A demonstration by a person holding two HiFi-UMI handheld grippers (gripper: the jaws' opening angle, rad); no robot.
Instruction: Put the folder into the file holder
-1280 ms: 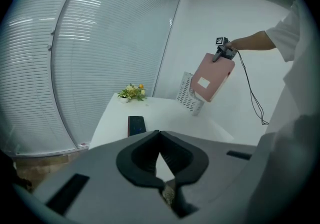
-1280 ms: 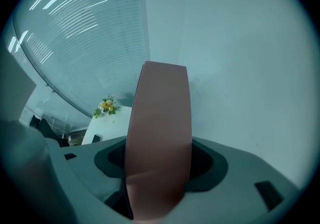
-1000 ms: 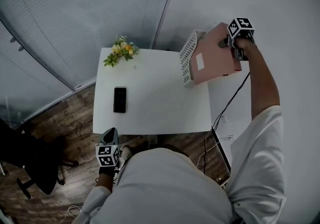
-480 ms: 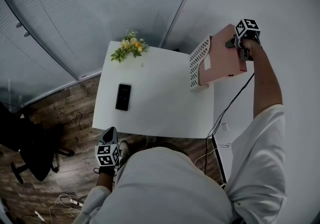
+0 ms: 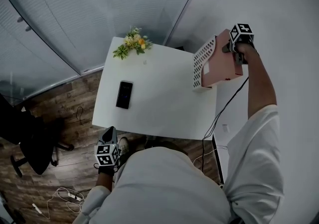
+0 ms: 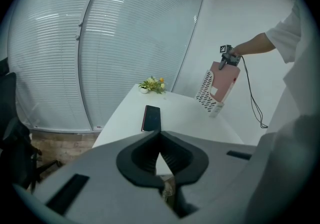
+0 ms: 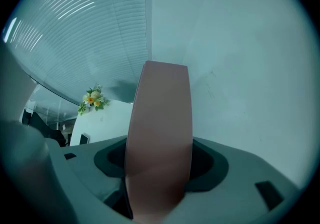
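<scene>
A thick pink folder (image 5: 223,66) with a white label stands tilted in the white perforated file holder (image 5: 202,61) at the table's far right corner. My right gripper (image 5: 234,51) is shut on the folder's upper edge; in the right gripper view the pink spine (image 7: 160,133) fills the gap between the jaws. The folder (image 6: 223,81) and file holder (image 6: 205,91) also show far off in the left gripper view. My left gripper (image 5: 108,140) hangs below the table's near edge, its jaws closed together on nothing (image 6: 159,155).
On the white table (image 5: 159,103) lie a black phone (image 5: 124,94) at the left and a small bunch of yellow flowers (image 5: 132,44) at the far edge. A black cable (image 5: 224,106) hangs off the right side. A dark chair (image 5: 30,143) stands on the wooden floor.
The right gripper and folder have shifted slightly, the folder sitting lower and closer against the file holder. The head view has swung a little. The left gripper has stayed put.
</scene>
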